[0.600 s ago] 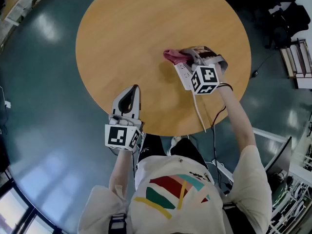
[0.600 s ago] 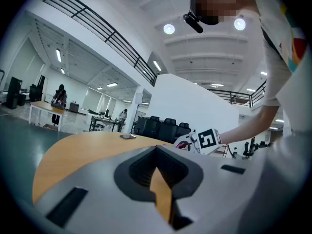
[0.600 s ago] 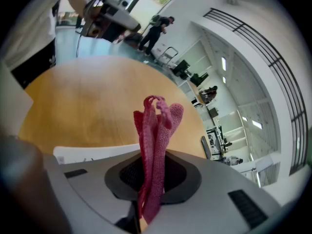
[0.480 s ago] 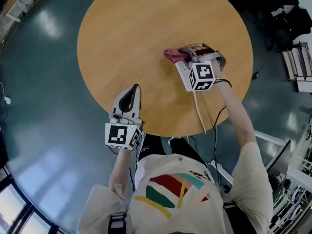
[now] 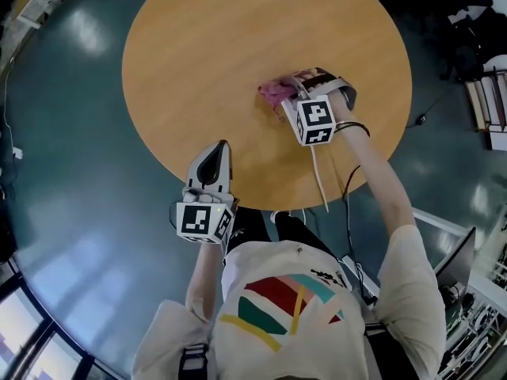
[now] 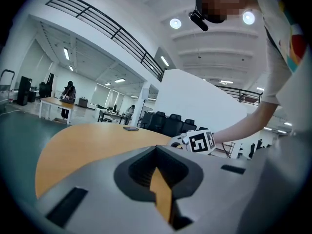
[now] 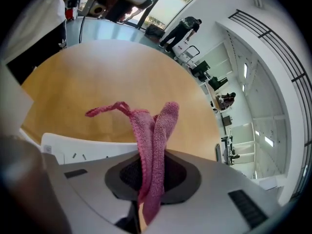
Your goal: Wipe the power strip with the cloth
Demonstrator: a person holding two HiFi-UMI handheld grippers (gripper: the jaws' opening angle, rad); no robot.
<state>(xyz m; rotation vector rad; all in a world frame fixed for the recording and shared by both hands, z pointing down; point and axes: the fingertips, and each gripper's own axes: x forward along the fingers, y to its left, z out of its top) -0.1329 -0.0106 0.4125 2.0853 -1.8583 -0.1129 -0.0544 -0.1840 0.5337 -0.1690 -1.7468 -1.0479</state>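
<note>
Right gripper (image 5: 295, 93) fingers clamp the pink cloth (image 7: 156, 140) at the power strip (image 7: 85, 147) on the tabletop (image 5: 214, 62); best press flat and sweep lengthwise; left gripper (image 5: 212, 157), fingers together, holds nothing.

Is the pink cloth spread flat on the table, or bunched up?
Bunched up: the cloth is pinched in folds by the right gripper, over the power strip.

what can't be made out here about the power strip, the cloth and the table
1. The power strip: in the head view it lies mostly under the right hand-held gripper; the right gripper view cuts it off behind the jaws.
2. Whether the cloth touches the strip: hidden in both views.
3. The dark flat thing far across the table: too small in the left gripper view, cut by the head view's top edge.
</note>
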